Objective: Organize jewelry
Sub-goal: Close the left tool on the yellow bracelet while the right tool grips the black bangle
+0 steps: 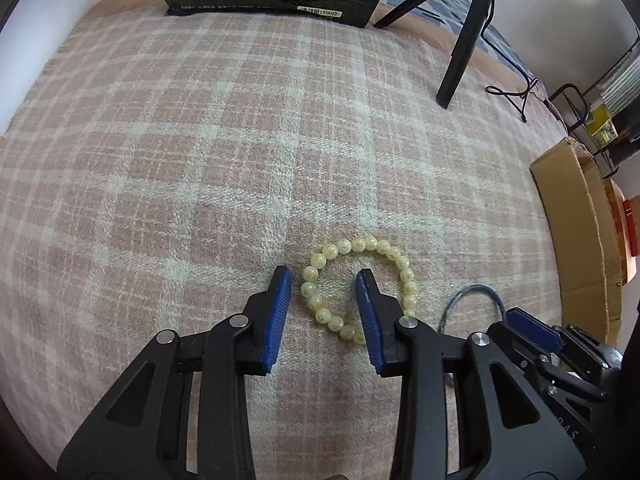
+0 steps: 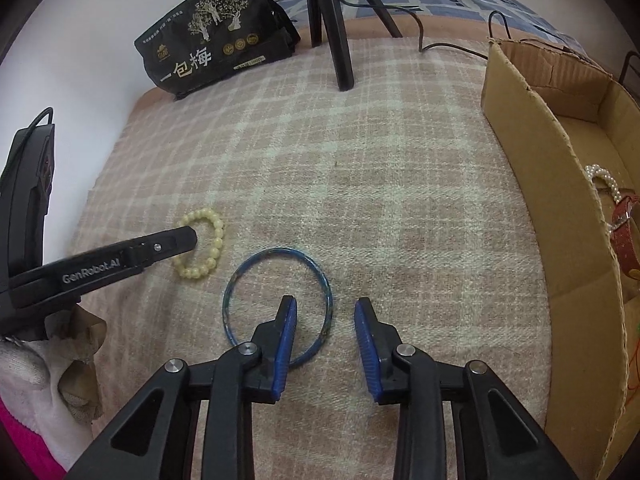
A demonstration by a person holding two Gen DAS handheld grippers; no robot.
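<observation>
A yellow bead bracelet (image 1: 344, 246) lies on the pink plaid cloth (image 1: 200, 140). My left gripper (image 1: 323, 276) is open low over it, its right finger inside the loop and the left run of beads between the pads, untouched. A thin blue bangle (image 2: 276, 251) lies flat to the right. My right gripper (image 2: 325, 304) stands open astride the bangle's right side, left finger inside the ring, pads clear of it. In the right wrist view the left gripper (image 2: 188, 238) reaches in over the bead bracelet (image 2: 218, 236). The bangle (image 1: 474, 287) and right gripper (image 1: 532, 328) show at the left view's lower right.
An open cardboard box (image 2: 532, 120) stands at the right, with a pearl bracelet (image 2: 604, 178) and a red strap (image 2: 624, 224) inside. A black snack bag (image 2: 212, 40), tripod legs (image 2: 340, 40) and a cable (image 2: 440, 46) are at the far edge. A gloved hand (image 2: 24, 364) is at the left.
</observation>
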